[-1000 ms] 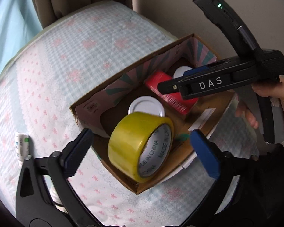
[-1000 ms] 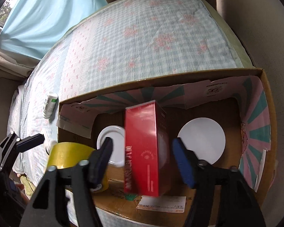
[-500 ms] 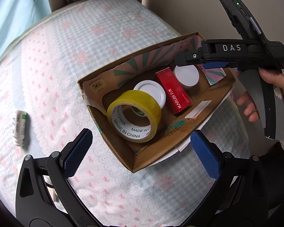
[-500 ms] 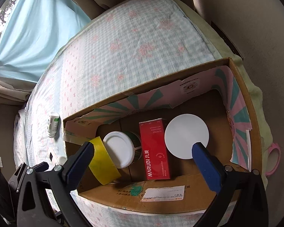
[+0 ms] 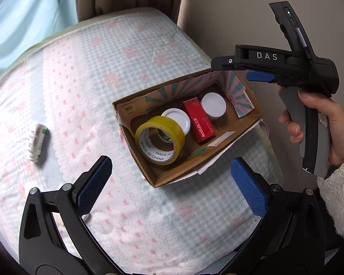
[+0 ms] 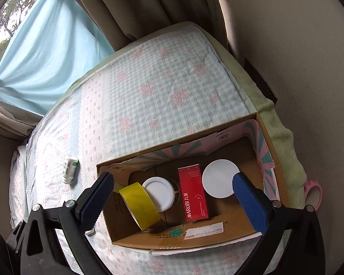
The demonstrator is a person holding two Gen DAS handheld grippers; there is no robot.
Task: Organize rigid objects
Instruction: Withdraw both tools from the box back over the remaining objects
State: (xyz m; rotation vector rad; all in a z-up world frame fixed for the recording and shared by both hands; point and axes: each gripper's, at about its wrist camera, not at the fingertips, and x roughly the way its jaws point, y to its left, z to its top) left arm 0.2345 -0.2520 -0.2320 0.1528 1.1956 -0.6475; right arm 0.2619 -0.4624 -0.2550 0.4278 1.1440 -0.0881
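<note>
Four items fill the cardboard box point(image 6: 273, 160) beyond both spread, empty grippers point(image 5: 169, 178) point(image 6: 172, 197): yellow tape roll point(image 6: 140, 205), white-lidded jar point(image 6: 158, 193), red MARUBI carton point(image 6: 193, 194), white round lid point(image 6: 219, 178).

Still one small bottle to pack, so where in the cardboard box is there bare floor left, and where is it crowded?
In the cardboard box, bare floor shows at the right end, between the white round lid and the striped end wall. A smaller patch lies at the left end beside the yellow tape roll. The middle is crowded: tape roll, white-lidded jar and red carton sit close together.
</note>
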